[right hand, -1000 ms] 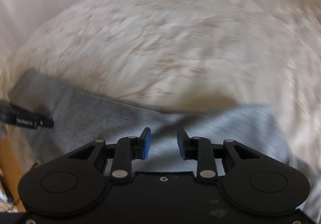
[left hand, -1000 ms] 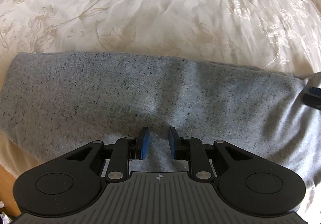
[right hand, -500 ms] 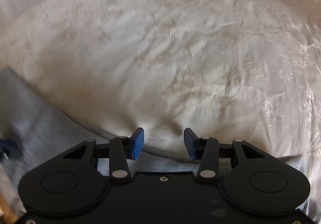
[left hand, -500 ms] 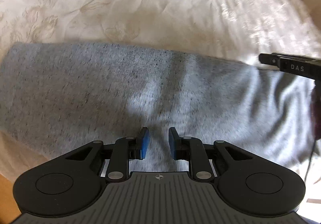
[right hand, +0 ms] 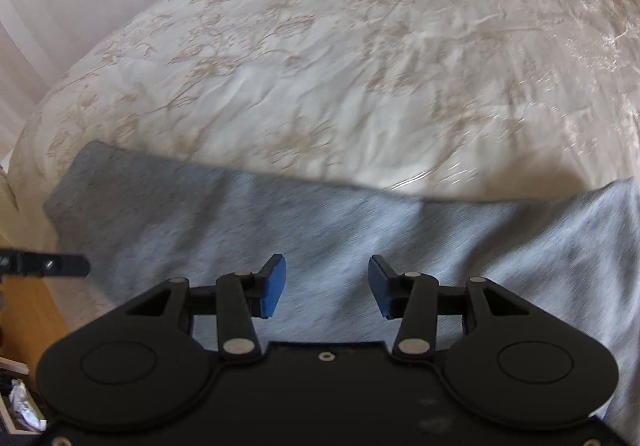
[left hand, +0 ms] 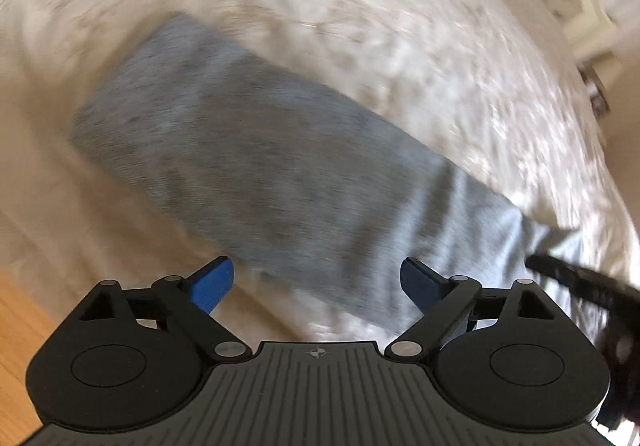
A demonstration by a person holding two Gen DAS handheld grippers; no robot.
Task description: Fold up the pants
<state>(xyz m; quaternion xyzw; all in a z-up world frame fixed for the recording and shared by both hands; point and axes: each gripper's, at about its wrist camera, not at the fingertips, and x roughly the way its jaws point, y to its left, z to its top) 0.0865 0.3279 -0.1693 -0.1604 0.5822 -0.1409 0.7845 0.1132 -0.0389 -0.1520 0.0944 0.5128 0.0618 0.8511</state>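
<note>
My left gripper has its fingers spread wide, empty; my right gripper likewise gapes, empty. One pair of grey pants lies flat beneath and ahead of both, on one floral bedspread.

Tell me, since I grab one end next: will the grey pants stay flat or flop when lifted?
Probably flop: the grey pants are soft knit, creased and lying limp on the bedspread. Likely light, so a one-end lift should leave the rest trailing. Not slippery, probably; the weave looks matte.
</note>
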